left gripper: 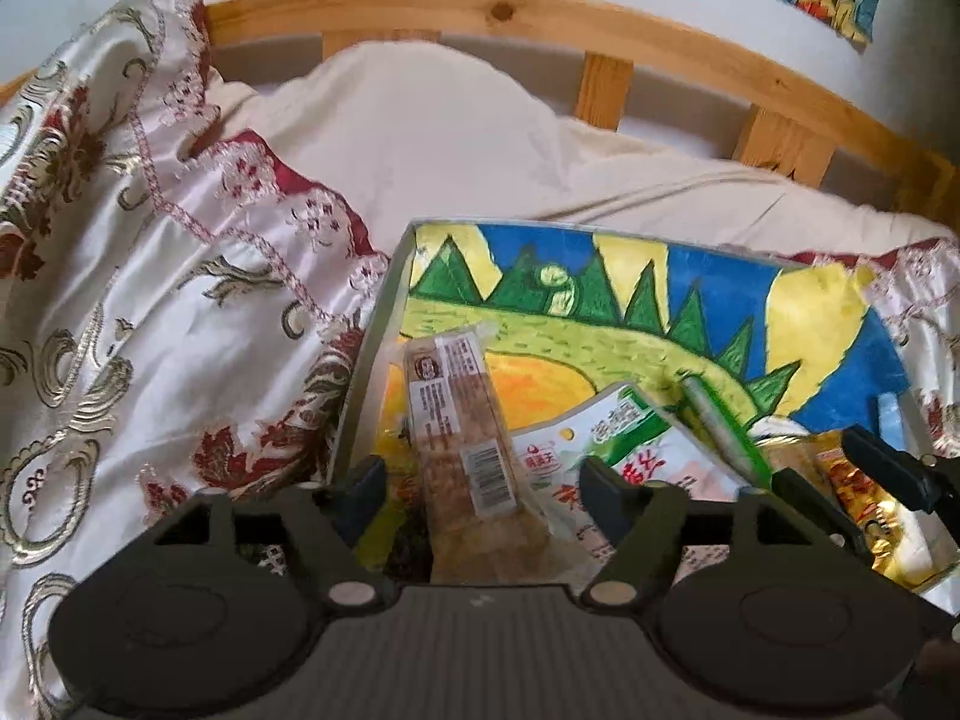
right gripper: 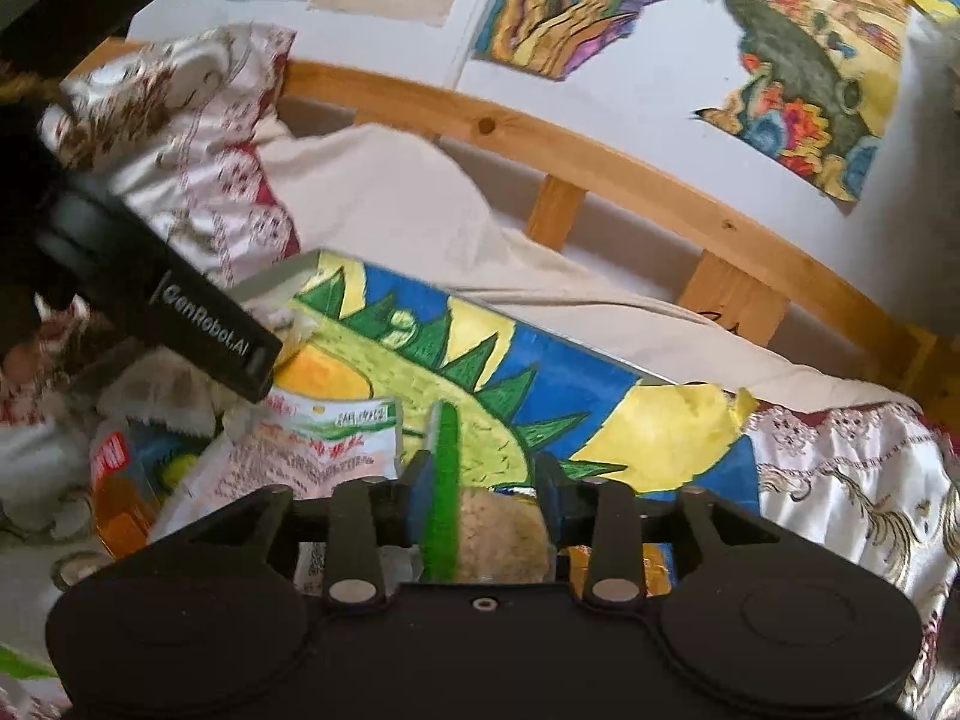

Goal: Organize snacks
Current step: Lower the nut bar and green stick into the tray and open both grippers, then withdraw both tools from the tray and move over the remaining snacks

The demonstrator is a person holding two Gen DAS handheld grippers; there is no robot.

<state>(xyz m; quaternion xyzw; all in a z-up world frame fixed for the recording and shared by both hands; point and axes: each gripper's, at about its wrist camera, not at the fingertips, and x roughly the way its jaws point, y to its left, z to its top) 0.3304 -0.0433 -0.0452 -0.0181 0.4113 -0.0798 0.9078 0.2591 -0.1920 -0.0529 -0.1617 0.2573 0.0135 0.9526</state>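
A shallow box (left gripper: 384,294) lined with a colourful painting lies on the bed. In the left wrist view my left gripper (left gripper: 480,483) is open, its fingers either side of a long clear-wrapped brown snack bar (left gripper: 462,432) lying in the box. A white and green snack packet (left gripper: 606,438) lies to its right. My right gripper (right gripper: 486,492) is shut on a green-edged packet holding a round brown snack (right gripper: 504,534), low over the box (right gripper: 276,282). It also shows at the right of the left wrist view (left gripper: 840,468), beside a gold packet (left gripper: 864,498).
A patterned satin quilt (left gripper: 150,276) covers the bed left of the box and right of it (right gripper: 852,480). A cream pillow (left gripper: 456,138) and a wooden rail (left gripper: 540,18) lie behind. Orange and white packets (right gripper: 120,480) sit at the box's left in the right wrist view.
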